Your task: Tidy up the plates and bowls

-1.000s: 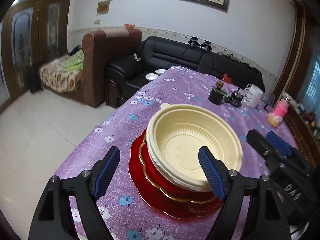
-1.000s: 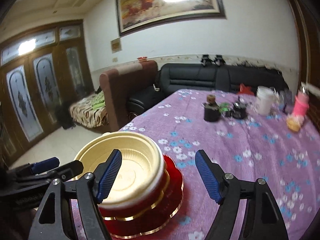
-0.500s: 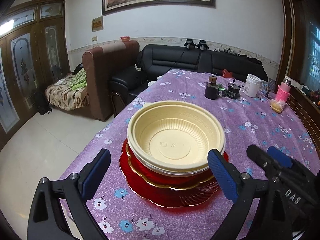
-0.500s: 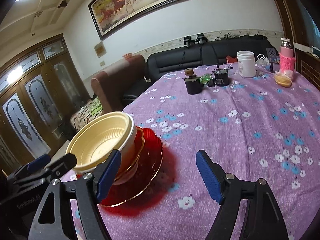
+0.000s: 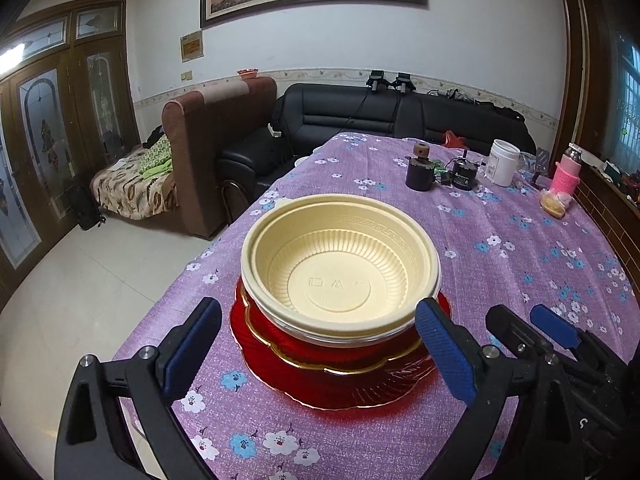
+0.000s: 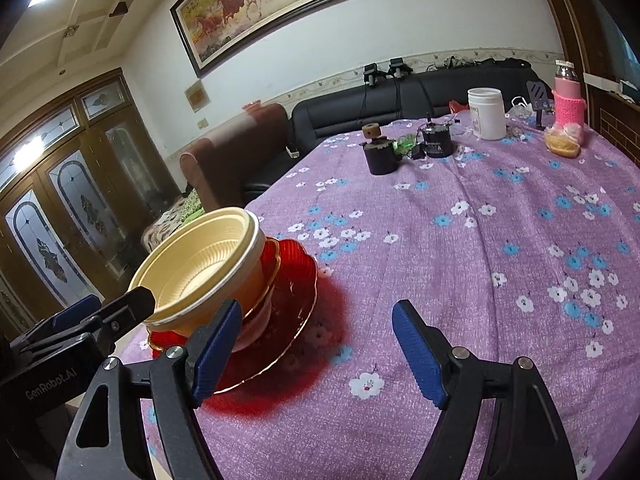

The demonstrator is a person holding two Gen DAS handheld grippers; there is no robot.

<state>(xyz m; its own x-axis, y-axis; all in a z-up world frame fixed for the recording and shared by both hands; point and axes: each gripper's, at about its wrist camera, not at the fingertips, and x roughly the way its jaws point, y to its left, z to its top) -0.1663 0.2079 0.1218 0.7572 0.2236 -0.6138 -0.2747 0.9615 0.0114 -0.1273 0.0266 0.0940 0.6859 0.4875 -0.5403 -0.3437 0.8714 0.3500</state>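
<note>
Left gripper (image 5: pixel 316 344): jaws wide apart, holding nothing; its blue pads (image 5: pixel 192 346) sit low on either side of the near edge of the stack, not touching it.
Right gripper (image 6: pixel 316 354): jaws also spread, empty; it hangs over bare purple tablecloth (image 6: pixel 480 240), with the stack off to its left, just past its left pad.
Stack position: near the table's left front corner, straight ahead of the left gripper and centred between its fingers.
Cream bowls (image 5: pixel 340 268): nested, mouth up, topmost part of the stack; how many there are I cannot tell, though at least two rims show.
Red plates (image 5: pixel 340 376): a smaller gold-rimmed one sits on a larger scalloped one, both flat on the cloth beneath the bowls.
Key relation: the stack is round, so no long axis governs the grip; what counts is that it lies dead ahead of the left gripper but sideways from the right.
Nearer hand: the left, by my reading; it would only need to go forward, while the right would have to swing left.
Task state: the pieces look gathered into one pile, so little may remain.
Far end: a dark pot (image 5: pixel 419 172), white jar (image 5: pixel 503 162) and pink bottle (image 5: pixel 565 172), well apart from the stack.
</note>
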